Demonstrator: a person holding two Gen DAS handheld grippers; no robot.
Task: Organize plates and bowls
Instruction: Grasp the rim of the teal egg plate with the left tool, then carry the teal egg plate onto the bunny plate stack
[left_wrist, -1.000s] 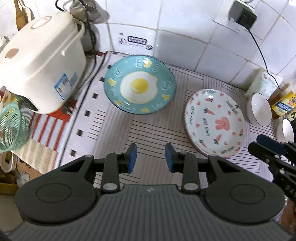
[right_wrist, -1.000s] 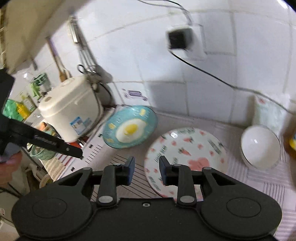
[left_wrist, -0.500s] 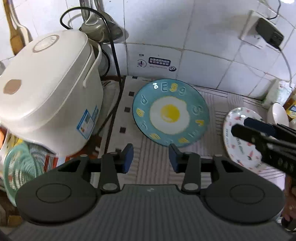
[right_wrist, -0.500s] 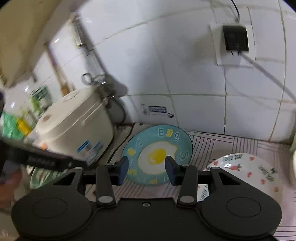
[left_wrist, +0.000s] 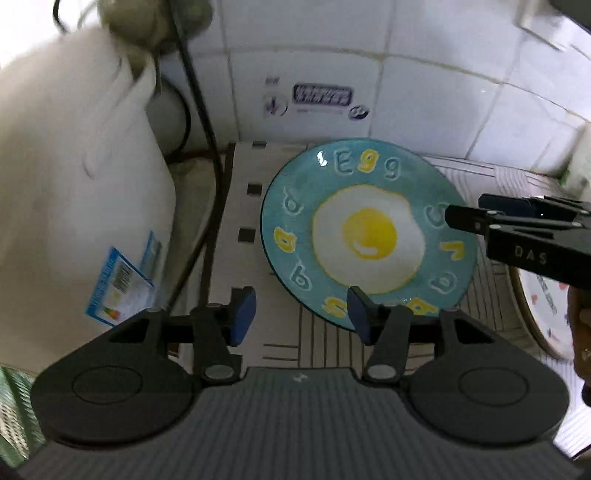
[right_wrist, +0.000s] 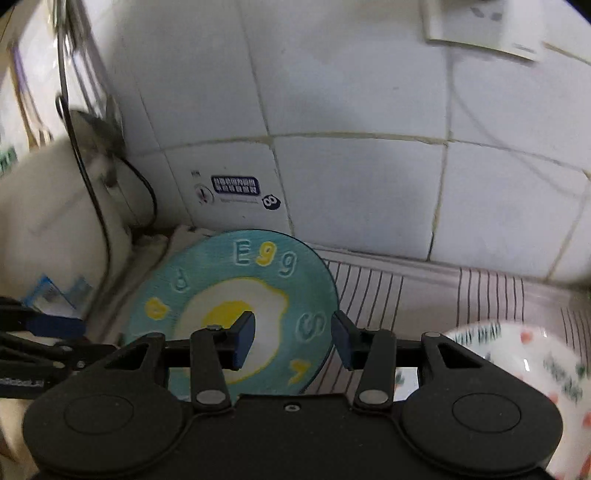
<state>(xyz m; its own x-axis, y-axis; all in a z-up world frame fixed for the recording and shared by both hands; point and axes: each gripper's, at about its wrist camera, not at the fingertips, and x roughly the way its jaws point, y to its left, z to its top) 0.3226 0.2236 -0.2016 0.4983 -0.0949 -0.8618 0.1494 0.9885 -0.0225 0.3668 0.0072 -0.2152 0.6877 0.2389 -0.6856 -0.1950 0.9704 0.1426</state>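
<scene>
Left wrist view: left tongs (left_wrist: 299, 314) gape wide and empty at 6 o'clock; right tongs (left_wrist: 465, 218), also wide and empty, enter at 3 o'clock over the egg plate (left_wrist: 369, 236), flat on the striped table (left_wrist: 321, 343) mat. Best grip likely straddles the rim. Rabbit plate (right_wrist: 535, 369) lies beside; rice cooker (left_wrist: 74, 192) stands at 9 o'clock.

Teal egg plate (left_wrist: 369, 232) on striped mat (left_wrist: 317, 343), left gripper (left_wrist: 297, 314) (fingers apart) before it
</scene>
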